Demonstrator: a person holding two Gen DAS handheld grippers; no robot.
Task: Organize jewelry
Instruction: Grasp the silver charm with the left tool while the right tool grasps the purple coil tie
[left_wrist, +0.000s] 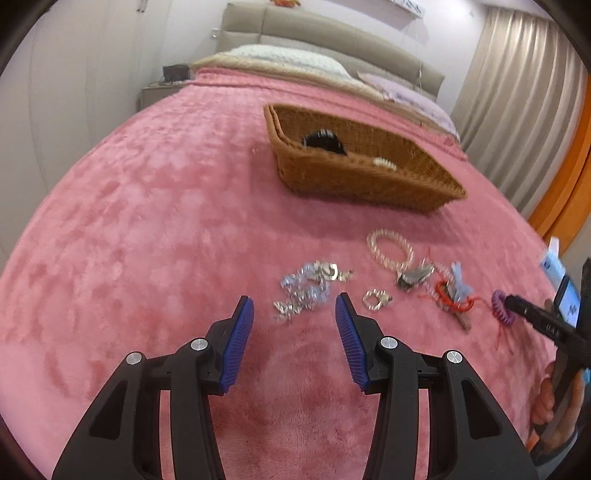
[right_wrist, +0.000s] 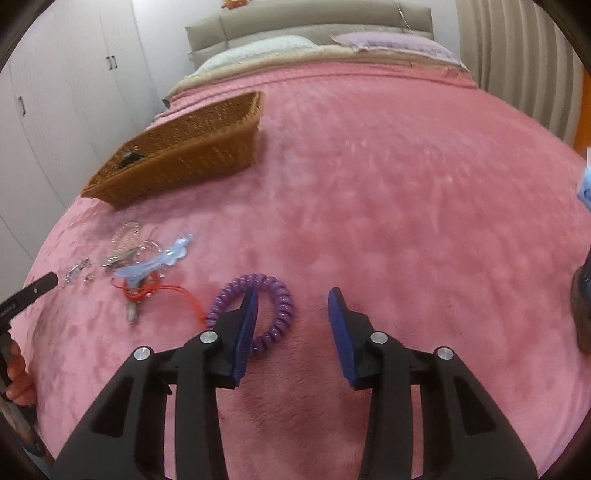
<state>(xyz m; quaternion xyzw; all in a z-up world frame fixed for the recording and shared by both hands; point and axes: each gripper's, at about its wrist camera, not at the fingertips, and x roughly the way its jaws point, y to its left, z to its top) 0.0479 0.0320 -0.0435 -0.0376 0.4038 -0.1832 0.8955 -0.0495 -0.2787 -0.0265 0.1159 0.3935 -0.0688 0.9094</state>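
1. The jewelry lies scattered on a pink plush blanket (left_wrist: 147, 221). A woven wicker basket (left_wrist: 369, 184) stands farther up the bed, and already holds a black item (left_wrist: 323, 140) and something pale (left_wrist: 384, 162) that is too small to identify.

2. The left gripper (left_wrist: 295, 306) hovers with its jaws spread and nothing between them. Just beyond its tips lies a tangle of silver and pale-blue chain jewelry (left_wrist: 306, 288), and a small silver ring-like piece (left_wrist: 375, 299) sits just right of the right finger.

3. Farther right in the same view are a clear beaded bracelet (left_wrist: 389, 249), a metal hair clip (left_wrist: 413, 277), a red cord piece (left_wrist: 450, 295) and a light-blue bow clip (left_wrist: 461, 284), all bunched close together.

4. The right gripper (right_wrist: 291, 299) is also released and holds nothing. A purple spiral hair tie (right_wrist: 273, 295) lies flat on the blanket; the left finger overlaps the ring from this view, with the coil's right side showing between the jaws. Whether the finger touches it cannot be told.

5. The step in hand looks like an approach for pickup, with most pieces still outside the basket.

6. Next, the right gripper would likely lower onto the coil and close across one side of it, then carry it far-left to the basket. The left gripper's chain tangle is loose, so strands may trail from a pinch.
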